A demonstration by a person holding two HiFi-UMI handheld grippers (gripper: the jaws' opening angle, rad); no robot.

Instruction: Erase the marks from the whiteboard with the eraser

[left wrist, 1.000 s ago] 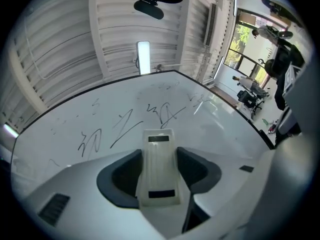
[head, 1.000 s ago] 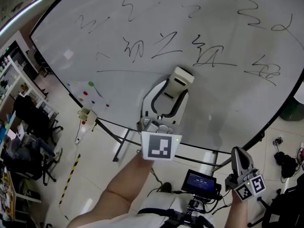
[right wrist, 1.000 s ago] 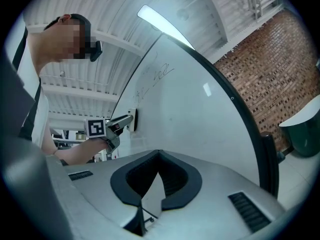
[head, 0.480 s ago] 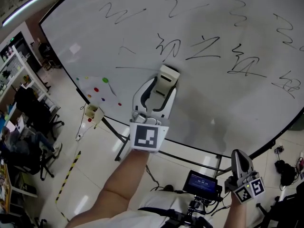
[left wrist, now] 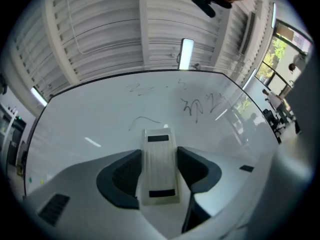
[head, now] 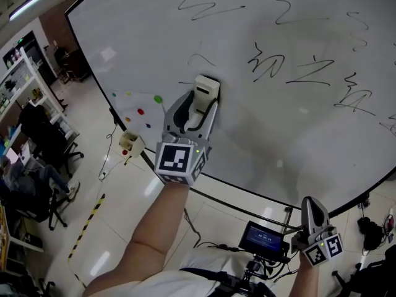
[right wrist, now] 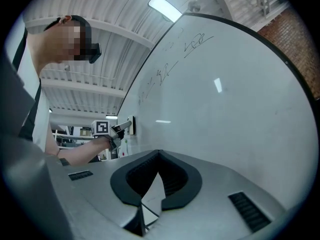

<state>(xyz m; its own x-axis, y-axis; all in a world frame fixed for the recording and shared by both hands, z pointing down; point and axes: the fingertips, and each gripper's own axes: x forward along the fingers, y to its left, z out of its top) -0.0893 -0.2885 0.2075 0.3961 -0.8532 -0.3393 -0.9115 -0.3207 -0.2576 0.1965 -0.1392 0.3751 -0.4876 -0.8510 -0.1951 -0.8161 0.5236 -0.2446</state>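
Whiteboard (head: 297,135): large, smooth and glossy white, with a thin dark frame and reflected ceiling lights on its surface.
Marks (head: 266,64): thin black scribbles and zigzags across the upper part of the board; no word can be read.
Eraser (head: 206,86): pale cream, oblong, with a ribbed back and a dark rectangular patch near each end; it is held against the board just left of the scribbles.
Left tool (head: 203,104): the jaws are clamped on the long sides of the eraser, their dark ribbed pads pressed to it; a cube with a black-and-white square marker sits at its rear.
Left forearm (head: 154,228): bare, stretched up toward the board.
Right tool (head: 311,212): held low, well apart from the board, pointed upward; the jaws are closed together with nothing between them.
Magnets (head: 158,99): small round coloured dots, green and red, at the board's lower left.
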